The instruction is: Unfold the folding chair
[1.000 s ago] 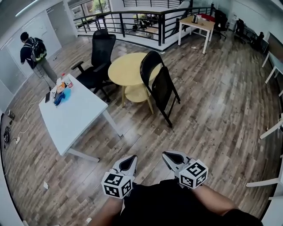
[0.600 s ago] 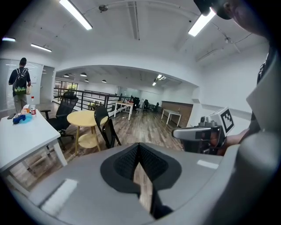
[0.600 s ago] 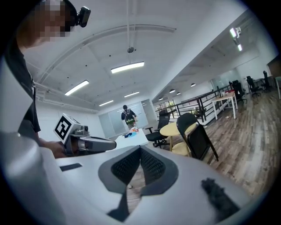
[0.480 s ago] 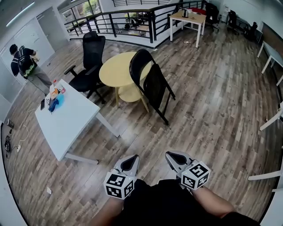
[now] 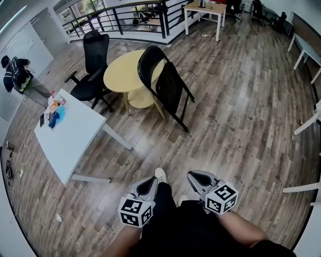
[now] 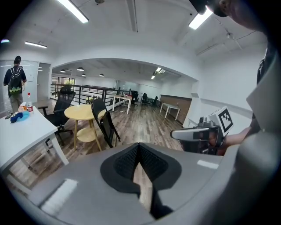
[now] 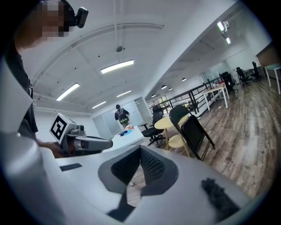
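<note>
A black folding chair (image 5: 165,85) stands folded, leaning against the round yellow table (image 5: 123,73) in the head view. It also shows in the left gripper view as the folding chair (image 6: 104,125) and in the right gripper view as the folding chair (image 7: 193,132). My left gripper (image 5: 147,184) and right gripper (image 5: 196,179) are low in the head view, well short of the chair, both shut and empty. The left gripper (image 6: 139,151) and right gripper (image 7: 140,156) show pads pressed together.
A white table (image 5: 70,138) with small items stands at left. A black office chair (image 5: 93,65) is behind the yellow table. A person (image 5: 20,78) stands far left. A railing (image 5: 120,20) and a wooden desk (image 5: 205,10) are at the back. White furniture legs (image 5: 306,125) line the right.
The whole scene has shifted up and left in the head view as I walk toward the chair. A white shoe now shows between the grippers. Both grippers stay shut.
</note>
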